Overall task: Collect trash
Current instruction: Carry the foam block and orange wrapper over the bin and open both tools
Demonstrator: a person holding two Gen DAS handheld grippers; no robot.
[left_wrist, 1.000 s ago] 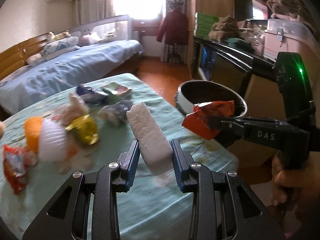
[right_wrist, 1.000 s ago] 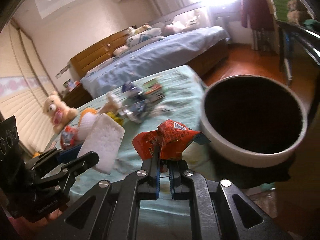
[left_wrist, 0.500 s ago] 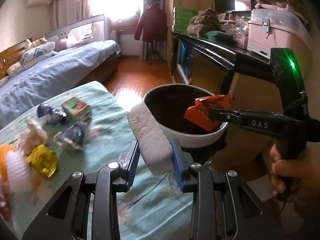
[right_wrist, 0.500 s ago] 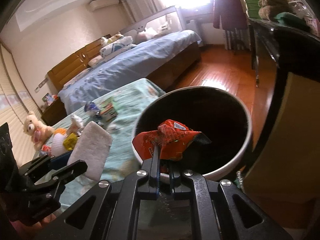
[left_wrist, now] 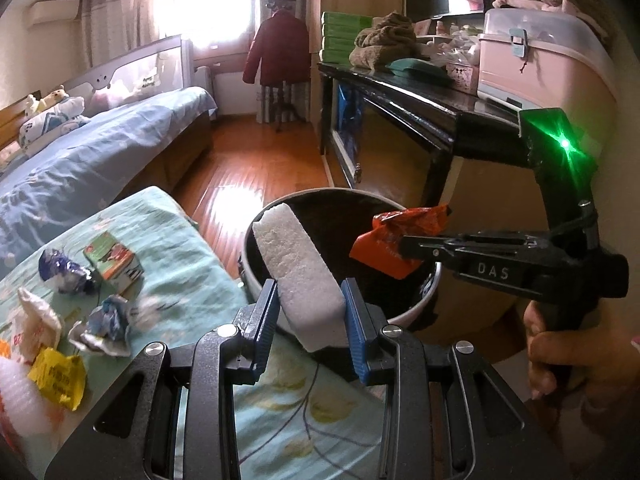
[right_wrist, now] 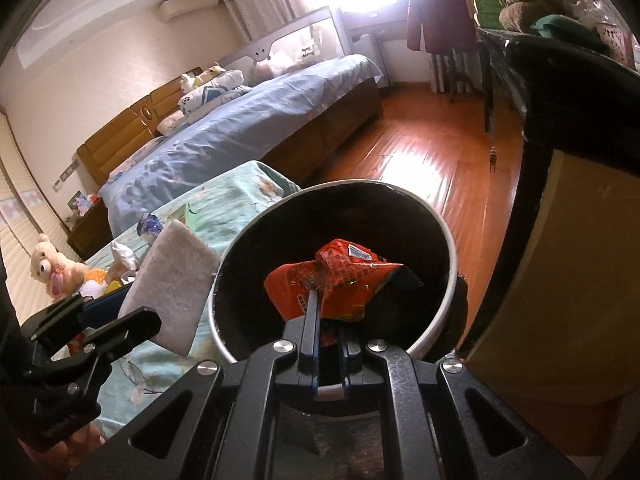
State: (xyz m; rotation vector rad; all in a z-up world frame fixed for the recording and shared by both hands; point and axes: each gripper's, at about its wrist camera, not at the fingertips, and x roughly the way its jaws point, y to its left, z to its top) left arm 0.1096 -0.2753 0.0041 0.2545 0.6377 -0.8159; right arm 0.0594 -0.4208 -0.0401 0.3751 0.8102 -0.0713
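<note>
My left gripper [left_wrist: 310, 300] is shut on a white foam block [left_wrist: 298, 272], held tilted over the near rim of the round white-rimmed trash bin [left_wrist: 424, 304]. The block also shows in the right wrist view [right_wrist: 172, 284], beside the bin's [right_wrist: 448, 300] left rim. My right gripper [right_wrist: 328, 316] is shut on a crumpled red snack wrapper [right_wrist: 336, 284] and holds it above the bin's dark opening. The right gripper [left_wrist: 404, 242] and its wrapper [left_wrist: 394, 240] show in the left wrist view over the bin's right side.
Several pieces of trash lie on the green-clothed table [left_wrist: 192, 264]: a small green carton [left_wrist: 114, 260], a blue wrapper [left_wrist: 64, 270], a crumpled silver wrapper [left_wrist: 108, 324], a yellow wrapper [left_wrist: 58, 374]. A black desk [left_wrist: 400, 100] stands right of the bin. A bed [left_wrist: 80, 152] is behind.
Both grippers have moved right from over the table to the bin. The red wrapper now hangs over the bin's opening and the foam block over its near rim.
</note>
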